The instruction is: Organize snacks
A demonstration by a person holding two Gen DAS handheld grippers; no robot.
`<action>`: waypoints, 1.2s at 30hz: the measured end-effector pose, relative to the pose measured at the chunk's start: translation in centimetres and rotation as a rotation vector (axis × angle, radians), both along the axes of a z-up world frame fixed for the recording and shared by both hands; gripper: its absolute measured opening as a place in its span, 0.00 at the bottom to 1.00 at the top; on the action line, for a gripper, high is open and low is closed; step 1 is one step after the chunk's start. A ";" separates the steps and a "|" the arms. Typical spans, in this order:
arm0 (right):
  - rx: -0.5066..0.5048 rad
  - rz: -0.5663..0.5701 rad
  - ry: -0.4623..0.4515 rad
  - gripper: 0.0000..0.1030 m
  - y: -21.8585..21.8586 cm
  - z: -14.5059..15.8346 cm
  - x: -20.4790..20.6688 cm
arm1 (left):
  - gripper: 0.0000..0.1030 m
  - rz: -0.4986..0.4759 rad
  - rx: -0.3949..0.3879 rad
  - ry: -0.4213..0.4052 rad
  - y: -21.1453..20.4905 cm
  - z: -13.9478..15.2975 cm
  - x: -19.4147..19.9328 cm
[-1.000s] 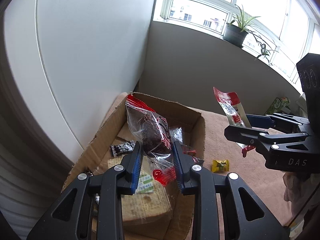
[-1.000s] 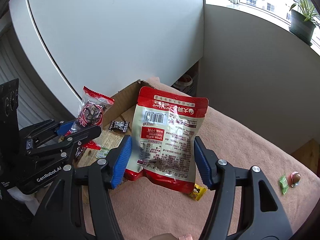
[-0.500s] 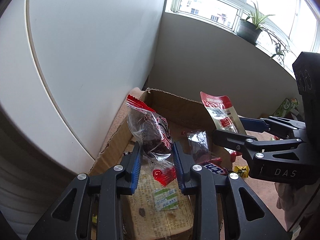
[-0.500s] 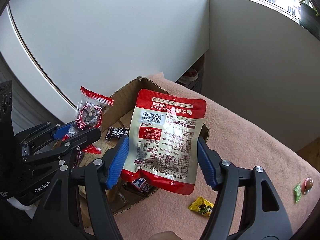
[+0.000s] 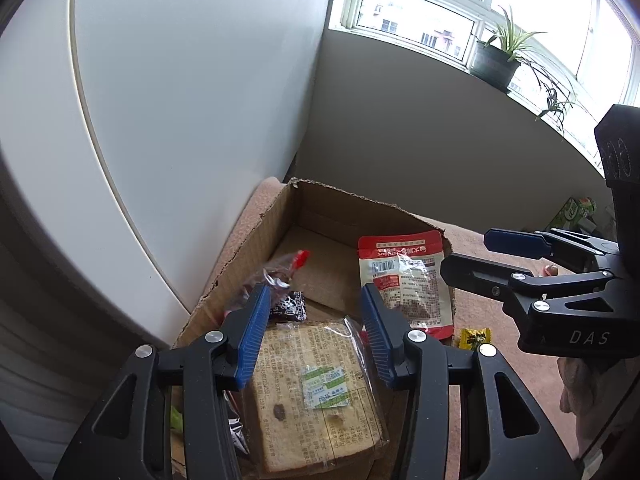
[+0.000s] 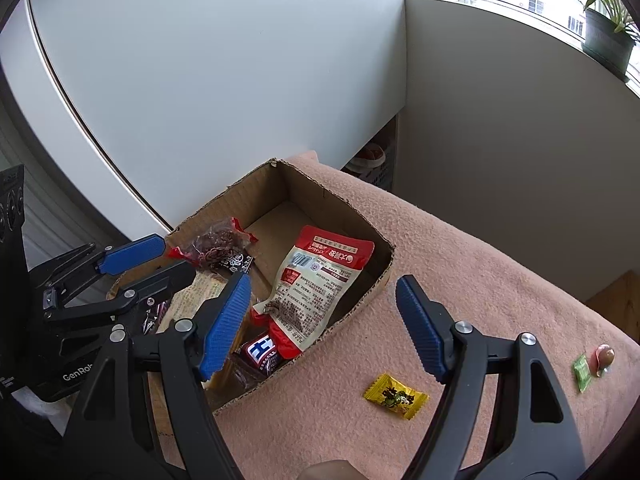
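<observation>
Both grippers hang over the box (image 6: 372,276), and both sets of jaws are opening with nothing pinched between them. The left gripper (image 5: 312,336) has its blue pads spread above a wrapped cake slab (image 5: 316,396) that lies flat in the near end of the box, straight below and between the pads. Just beyond the left pad tip sits the clear red-ended packet (image 5: 276,276), lying loose in the box and clear of the pads, beside a small dark sachet (image 5: 290,306). Out past the right pad leans the red pouch (image 5: 404,284), propped against the box's side wall.

Over to the right gripper (image 6: 324,324): pads wide apart, empty air between them. The red pouch (image 6: 316,292) lies inside the box, just ahead of its left pad and free of it. A dark blue-labelled bar (image 6: 262,354) peeks out under the pouch's lower edge, close under that same pad. Below the right pad, outside the box on the pink cloth (image 6: 480,280), lies a yellow candy (image 6: 394,396). Well off to the right sit a green candy (image 6: 582,372) and a reddish one (image 6: 602,356), touching.
</observation>
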State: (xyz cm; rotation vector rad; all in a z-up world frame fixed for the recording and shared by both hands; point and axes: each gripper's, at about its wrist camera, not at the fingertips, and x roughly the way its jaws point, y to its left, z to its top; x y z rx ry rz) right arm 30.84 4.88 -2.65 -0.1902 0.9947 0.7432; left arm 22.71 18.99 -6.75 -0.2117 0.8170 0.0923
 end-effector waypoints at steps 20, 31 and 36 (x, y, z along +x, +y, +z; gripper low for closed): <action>0.005 -0.102 -0.012 0.83 -12.5 2.1 -6.9 | 0.47 -0.105 0.004 -0.072 -6.7 3.3 -6.6; -0.122 -0.129 -0.050 0.83 -19.5 -3.2 -14.0 | 0.47 -0.217 -0.042 -0.036 -11.9 0.1 -10.0; -0.180 -0.169 -0.030 0.83 -21.8 -6.3 -15.5 | 0.47 -0.235 -0.057 -0.004 -13.5 -2.2 -11.5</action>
